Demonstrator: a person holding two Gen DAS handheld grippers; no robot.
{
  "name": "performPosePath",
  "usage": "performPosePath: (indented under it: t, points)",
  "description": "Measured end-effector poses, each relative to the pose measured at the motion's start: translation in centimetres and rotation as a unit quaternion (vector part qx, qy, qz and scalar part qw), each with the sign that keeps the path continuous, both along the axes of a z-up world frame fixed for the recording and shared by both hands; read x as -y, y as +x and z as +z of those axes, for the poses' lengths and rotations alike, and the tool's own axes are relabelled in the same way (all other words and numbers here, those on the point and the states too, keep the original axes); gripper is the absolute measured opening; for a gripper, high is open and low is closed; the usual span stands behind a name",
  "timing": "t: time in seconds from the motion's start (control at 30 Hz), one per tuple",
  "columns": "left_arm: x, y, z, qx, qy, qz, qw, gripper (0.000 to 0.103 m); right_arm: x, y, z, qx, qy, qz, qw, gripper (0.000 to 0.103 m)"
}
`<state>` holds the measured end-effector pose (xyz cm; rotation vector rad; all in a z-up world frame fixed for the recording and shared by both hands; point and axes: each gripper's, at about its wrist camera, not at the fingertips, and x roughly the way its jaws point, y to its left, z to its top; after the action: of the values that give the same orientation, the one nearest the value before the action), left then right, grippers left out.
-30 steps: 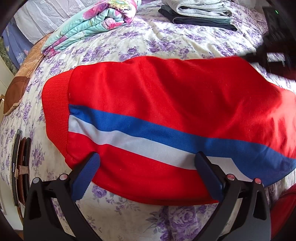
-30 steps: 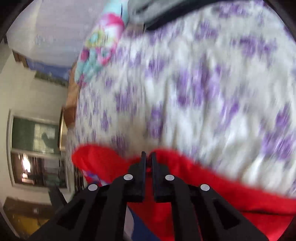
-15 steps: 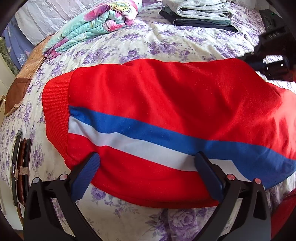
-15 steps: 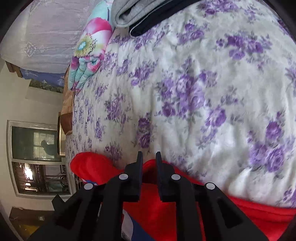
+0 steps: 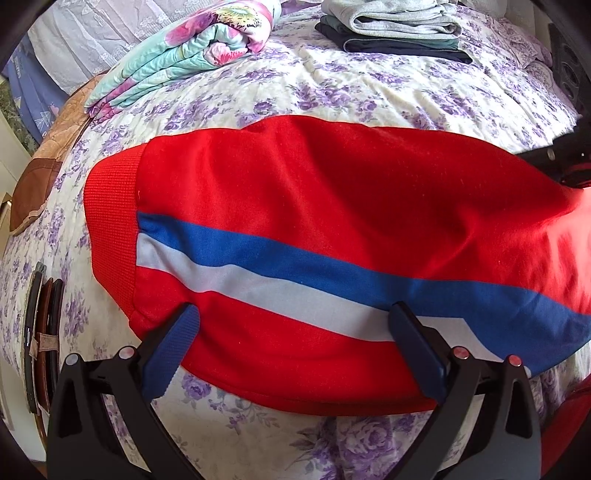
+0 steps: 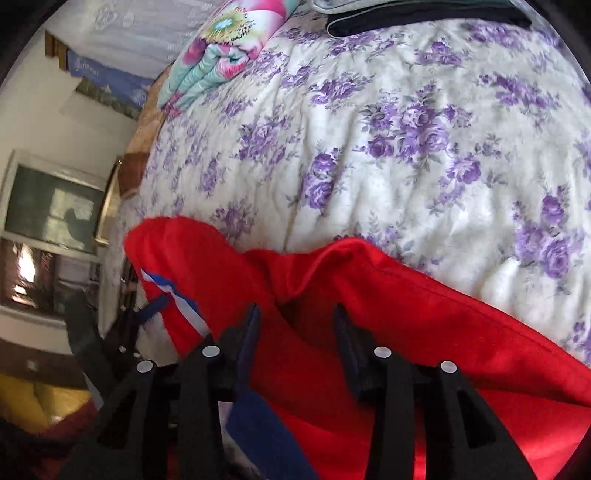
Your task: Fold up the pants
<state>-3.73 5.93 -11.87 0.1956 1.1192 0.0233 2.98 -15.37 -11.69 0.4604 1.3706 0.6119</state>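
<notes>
- Pants (image 5: 332,192): red, with a blue and a white stripe along the side and a ribbed red band at the left end. We see them laid lengthwise across the bedspread (image 5: 369,85); in the right wrist view the red cloth (image 6: 424,314) bunches in folds just ahead of the fingers.
- Left gripper (image 5: 295,325): we find its blue-padded fingers (image 5: 173,343) spread wide apart, poised over the near hem of the pants, with nothing pinched between them.
- Right gripper (image 6: 295,321): its jaws stand apart over a fold of red cloth; we cannot tell whether the pads touch it. In the left wrist view it shows as a dark shape (image 5: 565,147) at the far right edge of the pants.
- Bedspread: cream with purple flowers, under the pants.
- Rolled floral blanket (image 5: 192,55): far left of the bed, well apart from the pants.
- Stack of folded clothes (image 5: 391,29): grey over dark, at the far edge.
- Brown cushion (image 5: 37,184): at the left edge of the bed.
</notes>
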Motion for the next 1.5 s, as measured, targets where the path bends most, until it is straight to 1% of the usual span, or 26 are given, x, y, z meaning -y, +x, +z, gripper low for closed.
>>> performPosePath:
  t: [0.07, 0.13, 0.2, 0.27, 0.33, 0.43, 0.5, 0.6, 0.63, 0.67, 0.7, 0.77, 0.83, 0.87, 0.9, 0.97, 1.03, 1.1, 1.13, 1.23, 1.27, 1.3, 1.37, 1.43, 1.47, 1.5]
  points:
    - [0.0, 0.0, 0.0, 0.0, 0.0, 0.0, 1.0, 0.099, -0.7, 0.3, -0.7, -0.018, 0.015, 0.0, 1.0, 0.041]
    - [0.0, 0.0, 0.0, 0.001, 0.002, 0.0, 1.0, 0.099, -1.7, 0.3, -1.1, -0.024, 0.007, 0.011, 1.0, 0.036]
    - [0.0, 0.0, 0.0, 0.001, 0.003, -0.001, 1.0, 0.099, -2.9, -0.1, -0.7, -0.005, -0.014, 0.035, 0.999, 0.032]
    - [0.0, 0.0, 0.0, 0.002, 0.004, -0.001, 1.0, 0.099, -4.2, -0.8, 0.1, 0.03, -0.05, 0.071, 0.996, 0.032]
    - [0.0, -0.1, 0.0, 0.003, 0.005, -0.001, 1.0, 0.099, -5.0, -0.9, 0.1, 0.044, -0.067, 0.082, 0.993, 0.032]
    - [0.0, 0.0, 0.0, 0.004, 0.006, -0.001, 1.0, 0.099, -4.2, -0.1, -0.7, 0.018, -0.035, 0.052, 0.998, 0.032]
    - [0.0, 0.0, 0.0, 0.005, 0.006, -0.002, 1.0, 0.099, -3.6, 0.0, -0.9, 0.01, -0.012, 0.035, 0.999, 0.032]
    - [0.0, -0.1, -0.1, 0.007, 0.006, -0.003, 1.0, 0.099, -3.7, -0.1, -1.2, 0.012, -0.009, 0.036, 0.999, 0.031]
    - [0.0, -0.1, -0.1, 0.009, 0.006, -0.003, 0.9999, 0.099, -3.7, -0.2, -1.2, 0.016, -0.006, 0.036, 0.999, 0.027]
    - [0.0, -0.1, -0.1, 0.01, 0.007, -0.003, 0.9999, 0.099, -3.8, -0.2, -0.9, 0.023, -0.007, 0.034, 0.999, 0.019]
    - [0.0, -0.1, 0.0, 0.011, 0.006, -0.003, 0.9999, 0.099, -3.9, -0.3, -0.5, 0.034, -0.009, 0.031, 0.999, 0.014]
    - [0.0, -0.1, -0.1, 0.011, 0.006, -0.003, 0.9999, 0.099, -3.3, 0.4, 1.3, 0.072, -0.01, 0.014, 0.997, 0.011]
    - [0.0, -0.2, -0.1, 0.013, 0.006, -0.003, 0.9999, 0.099, -2.1, 2.8, 2.6, 0.087, -0.009, -0.018, 0.996, 0.01]
    - [0.1, -0.1, -0.1, 0.013, 0.007, -0.002, 0.9999, 0.099, -1.9, 4.1, 2.6, 0.089, -0.021, -0.027, 0.995, 0.004]
    - [0.1, -0.2, -0.1, 0.013, 0.008, -0.002, 0.9999, 0.099, -2.2, 5.2, 2.4, 0.089, -0.035, -0.025, 0.995, 0.002]
    - [0.2, -0.1, -0.1, 0.014, 0.008, 0.0, 0.9999, 0.099, -2.8, 7.6, 1.0, 0.078, -0.06, -0.021, 0.995, 0.001]
    - [0.1, -0.1, -0.1, 0.013, 0.008, -0.001, 0.9999, 0.099, -2.5, 8.5, 0.5, 0.081, -0.084, -0.036, 0.993, 0.001]
    - [0.1, -0.1, -0.1, 0.013, 0.008, -0.001, 0.9999, 0.099, -1.2, 8.0, 1.9, 0.095, -0.065, -0.062, 0.991, 0.001]
    - [0.1, -0.1, 0.0, 0.012, 0.008, -0.002, 0.9999, 0.099, -0.8, 7.3, 2.6, 0.103, -0.056, -0.062, 0.991, 0.001]
    - [0.0, 0.0, 0.1, 0.01, 0.005, -0.002, 0.9999, 0.099, -1.1, 4.3, 5.5, 0.146, -0.065, -0.018, 0.987, 0.002]
    - [0.0, 0.0, 0.1, 0.01, 0.002, -0.002, 0.9999, 0.099, -1.7, 3.9, 5.6, 0.146, -0.069, 0.0, 0.987, 0.002]
    - [0.0, 0.0, 0.1, 0.01, 0.002, -0.001, 0.9999, 0.099, -2.7, 3.1, 5.2, 0.139, -0.075, 0.03, 0.987, 0.003]
    - [0.1, 0.0, 0.0, 0.012, 0.003, 0.001, 0.9999, 0.099, -4.7, 2.5, 3.5, 0.121, -0.095, 0.063, 0.986, 0.003]
    - [0.1, 0.1, 0.0, 0.011, 0.004, 0.002, 0.9999, 0.099, -5.6, 2.9, 0.4, 0.098, -0.138, 0.059, 0.984, 0.0]
    - [0.1, 0.2, 0.0, 0.01, 0.004, 0.002, 0.9999, 0.099, -5.4, 3.6, -1.3, 0.079, -0.134, 0.045, 0.987, 0.0]
    - [0.1, 0.1, 0.0, 0.01, 0.004, 0.002, 0.9999, 0.099, -5.1, 3.9, -1.8, 0.074, -0.108, 0.026, 0.991, 0.0]
